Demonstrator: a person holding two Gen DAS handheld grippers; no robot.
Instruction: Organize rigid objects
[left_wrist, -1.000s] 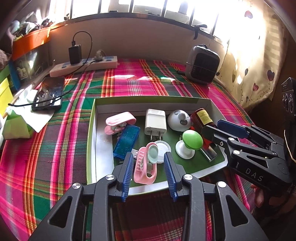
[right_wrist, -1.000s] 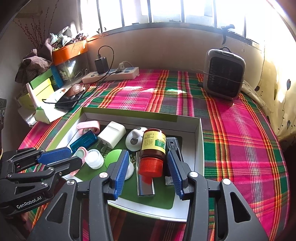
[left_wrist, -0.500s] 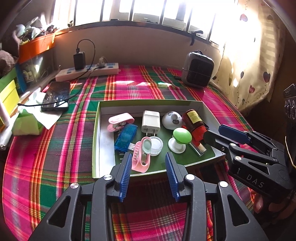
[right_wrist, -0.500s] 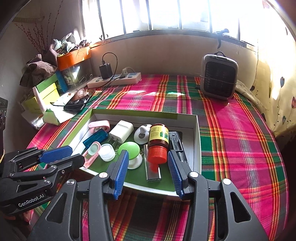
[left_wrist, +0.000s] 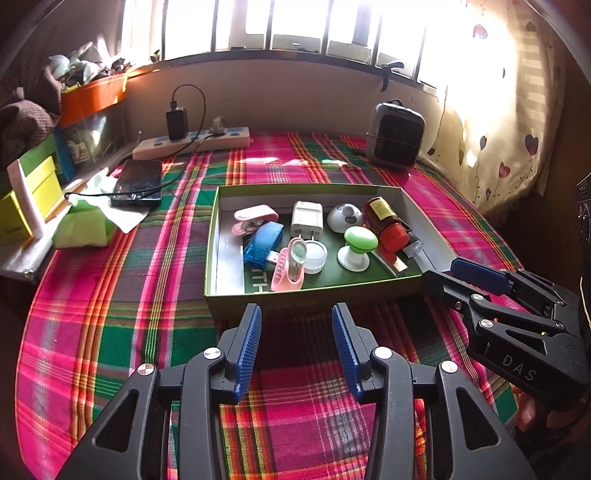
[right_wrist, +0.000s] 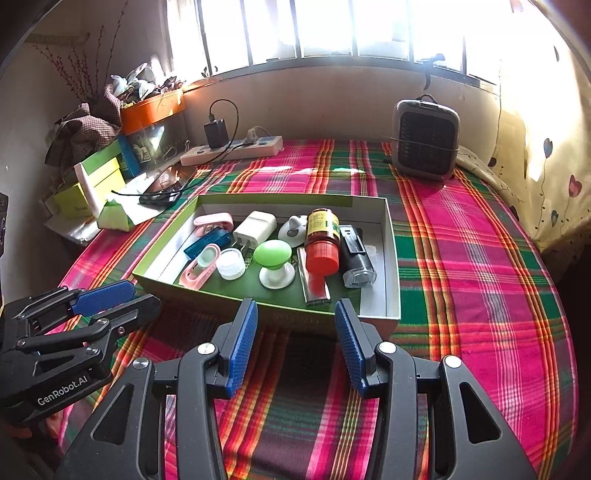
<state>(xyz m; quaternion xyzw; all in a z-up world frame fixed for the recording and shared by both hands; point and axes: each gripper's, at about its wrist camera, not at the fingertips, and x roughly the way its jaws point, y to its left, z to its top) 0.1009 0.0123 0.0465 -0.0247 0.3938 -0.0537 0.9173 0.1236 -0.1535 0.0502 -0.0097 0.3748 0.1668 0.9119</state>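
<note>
Here, green box (left_wrist: 218, 236) (full) just beyond left tongs (left_wrist: 296, 347); right tongs (right_wrist: 295, 345) likewise; both released.

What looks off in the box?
The brown bottle with the red cap lies on its side, cap propped on a metal bar. The other items in the green box lie jumbled at mixed angles. Nothing looks spilled or broken.

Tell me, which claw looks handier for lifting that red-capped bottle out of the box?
Probably the right claw. It is open and lined up with the red-capped bottle at the box's right end. The left claw, also open, faces the pink clip.
</note>
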